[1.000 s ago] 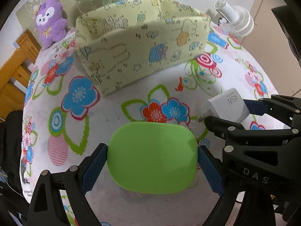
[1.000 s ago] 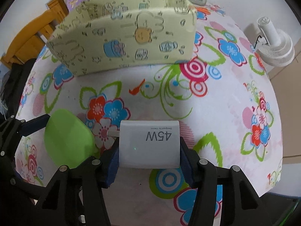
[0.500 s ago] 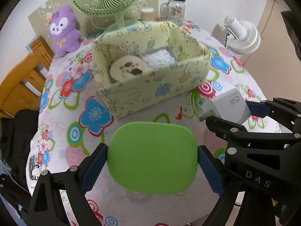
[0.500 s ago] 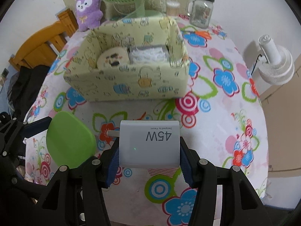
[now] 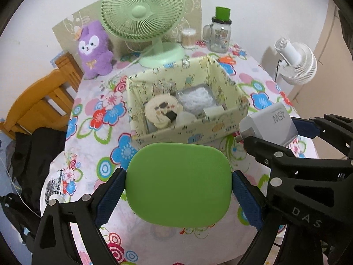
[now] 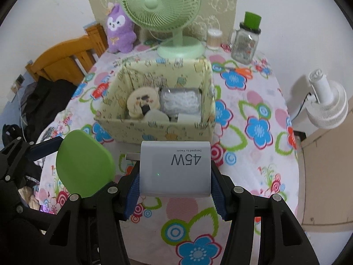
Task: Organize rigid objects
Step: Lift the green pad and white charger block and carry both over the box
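Note:
My left gripper [image 5: 178, 187] is shut on a flat green rounded case [image 5: 178, 183], held above the flowered table. My right gripper [image 6: 175, 176] is shut on a white 45W charger [image 6: 175, 167], also held in the air; the charger shows in the left wrist view [image 5: 269, 124] and the green case in the right wrist view [image 6: 85, 163]. Ahead of both stands an open yellow patterned box [image 5: 189, 130], also in the right wrist view [image 6: 154, 128]. It holds a round cream item [image 6: 143, 102], a clear packet of white bits [image 6: 181, 102] and small white things.
Behind the box stand a green desk fan [image 5: 143, 11], a purple plush toy [image 5: 93, 48], a cotton-swab jar [image 5: 188, 38] and a glass mug with a green lid [image 5: 219, 33]. A wooden chair [image 5: 39, 101] is at the left, a white fan [image 5: 295, 61] at the right.
Both grippers have risen and pulled back with their objects. The box now sits lower and farther, and its inside has come into view.

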Available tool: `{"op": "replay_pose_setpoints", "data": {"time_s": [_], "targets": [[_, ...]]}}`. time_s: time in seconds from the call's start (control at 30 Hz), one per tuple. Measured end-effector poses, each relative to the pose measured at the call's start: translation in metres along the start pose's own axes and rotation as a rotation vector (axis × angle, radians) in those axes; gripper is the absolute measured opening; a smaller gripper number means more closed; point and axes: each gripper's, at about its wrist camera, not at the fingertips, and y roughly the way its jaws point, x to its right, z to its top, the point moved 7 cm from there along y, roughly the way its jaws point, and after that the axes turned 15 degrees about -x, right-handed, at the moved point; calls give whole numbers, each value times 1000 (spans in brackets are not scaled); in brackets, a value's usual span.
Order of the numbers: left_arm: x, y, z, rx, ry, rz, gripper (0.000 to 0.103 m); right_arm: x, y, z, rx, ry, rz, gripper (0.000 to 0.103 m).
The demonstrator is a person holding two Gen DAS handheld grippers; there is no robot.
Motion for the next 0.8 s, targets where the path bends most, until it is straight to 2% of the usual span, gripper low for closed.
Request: {"op": "replay_pose_setpoints", "data": {"time_s": [0.4, 0.8], "targets": [[-7, -6, 25, 27, -53, 21, 95, 0, -10, 30, 16, -60, 17, 59], [-9, 0, 66, 36, -22, -2, 95, 11, -4, 70, 26, -28, 20, 59]]}}
